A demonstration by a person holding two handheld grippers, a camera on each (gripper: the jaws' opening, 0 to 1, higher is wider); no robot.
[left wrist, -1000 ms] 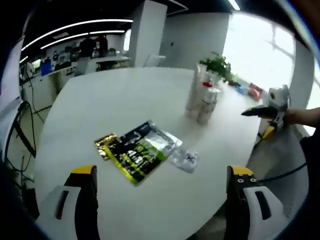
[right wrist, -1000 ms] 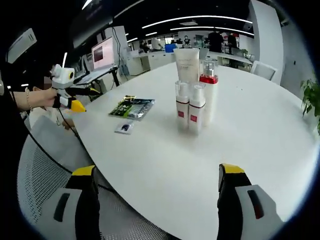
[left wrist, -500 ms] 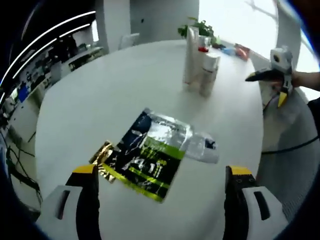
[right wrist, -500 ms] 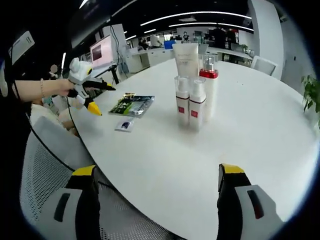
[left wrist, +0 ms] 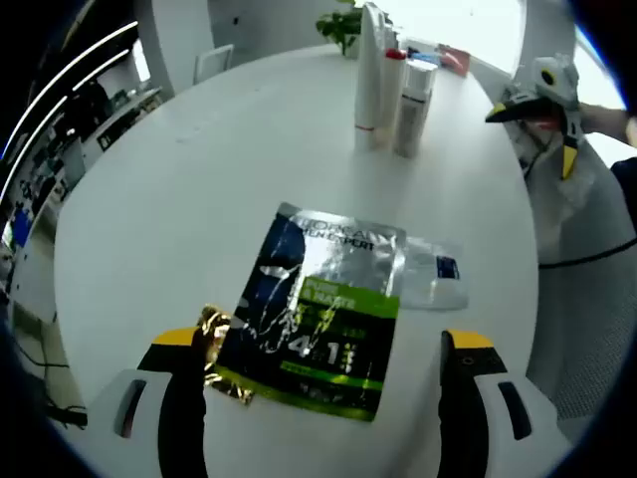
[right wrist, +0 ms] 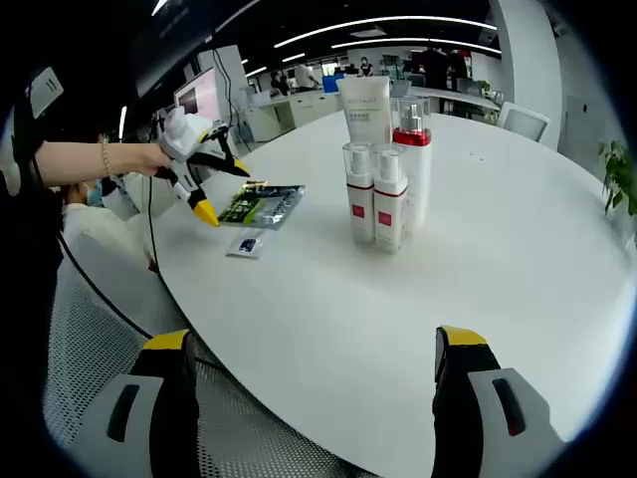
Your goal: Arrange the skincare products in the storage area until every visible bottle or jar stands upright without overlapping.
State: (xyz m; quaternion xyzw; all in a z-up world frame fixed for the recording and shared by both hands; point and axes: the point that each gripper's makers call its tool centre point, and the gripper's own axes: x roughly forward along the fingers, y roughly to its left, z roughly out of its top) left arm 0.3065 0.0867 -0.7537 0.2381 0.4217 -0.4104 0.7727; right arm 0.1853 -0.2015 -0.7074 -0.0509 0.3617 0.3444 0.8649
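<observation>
White table (right wrist: 518,249): upright bottles (right wrist: 383,194) clustered, overlapping; rear labels hidden. Both grippers' jaws apart, empty.

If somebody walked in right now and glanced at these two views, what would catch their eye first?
Probably the shiny silver, black and green foil sachet lying flat on the round white table, right between the left gripper's open jaws, with a small clear packet beside it. Next, the tight cluster of upright white skincare bottles with red labels mid-table in the right gripper view, a tall white tube standing behind them.
</observation>
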